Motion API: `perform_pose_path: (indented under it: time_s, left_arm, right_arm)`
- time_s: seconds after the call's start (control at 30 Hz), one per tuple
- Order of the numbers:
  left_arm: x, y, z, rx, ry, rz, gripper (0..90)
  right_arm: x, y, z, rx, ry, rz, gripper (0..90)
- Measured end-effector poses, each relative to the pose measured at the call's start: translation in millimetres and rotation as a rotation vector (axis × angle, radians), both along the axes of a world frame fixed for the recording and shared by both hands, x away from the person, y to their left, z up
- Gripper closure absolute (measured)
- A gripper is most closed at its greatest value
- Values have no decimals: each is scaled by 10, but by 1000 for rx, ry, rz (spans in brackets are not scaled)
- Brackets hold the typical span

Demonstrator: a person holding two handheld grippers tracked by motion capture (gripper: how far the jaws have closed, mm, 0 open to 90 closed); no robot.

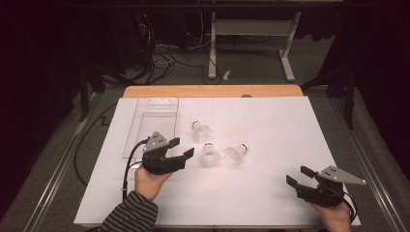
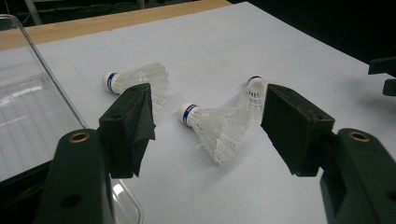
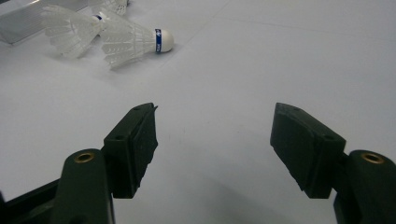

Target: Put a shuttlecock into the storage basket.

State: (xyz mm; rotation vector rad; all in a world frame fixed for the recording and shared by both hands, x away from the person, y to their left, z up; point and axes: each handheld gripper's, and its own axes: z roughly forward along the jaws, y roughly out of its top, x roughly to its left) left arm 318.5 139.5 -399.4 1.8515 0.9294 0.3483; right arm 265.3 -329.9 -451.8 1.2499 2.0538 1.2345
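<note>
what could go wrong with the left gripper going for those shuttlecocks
The open left gripper frames the middle white feather shuttlecock with a blue band, whose skirt lies close against the right-hand white shuttlecock. Shutting the jaws might catch or nudge that neighbour too. The thin feather skirt could crush under a firm squeeze. The clear plastic tray sits just beside the gripper, so a swing towards it might knock its rim.

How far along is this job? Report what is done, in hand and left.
Done: nothing; the clear tray holds no shuttlecock. In hand: the left gripper, jaws open, is lined up on the middle shuttlecock. Left: all three, including the far shuttlecock and right shuttlecock. The right gripper waits open.
</note>
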Motion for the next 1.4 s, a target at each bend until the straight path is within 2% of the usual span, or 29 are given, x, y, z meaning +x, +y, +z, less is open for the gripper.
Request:
perform_pose_path:
  time_s: [0.53, 0.63, 1.13, 1.23, 1.4]
  left_arm:
    - [89, -130, -2, 26, -4, -4, 345]
    - [111, -155, 7, 22, 22, -4, 364]
    - [222, -242, 56, 18, -1, 26, 347]
    - [232, -262, 70, 26, -15, 26, 345]
    - [270, -300, 63, 34, -12, 24, 342]
  right_arm:
    - [2, -1, -1, 1, 0, 3, 320]
    - [1, -1, 0, 2, -1, 3, 320]
    - [4, -4, -1, 9, -1, 6, 320]
    - [5, -3, -1, 8, 0, 6, 320]
    - [5, -1, 0, 8, -1, 7, 320]
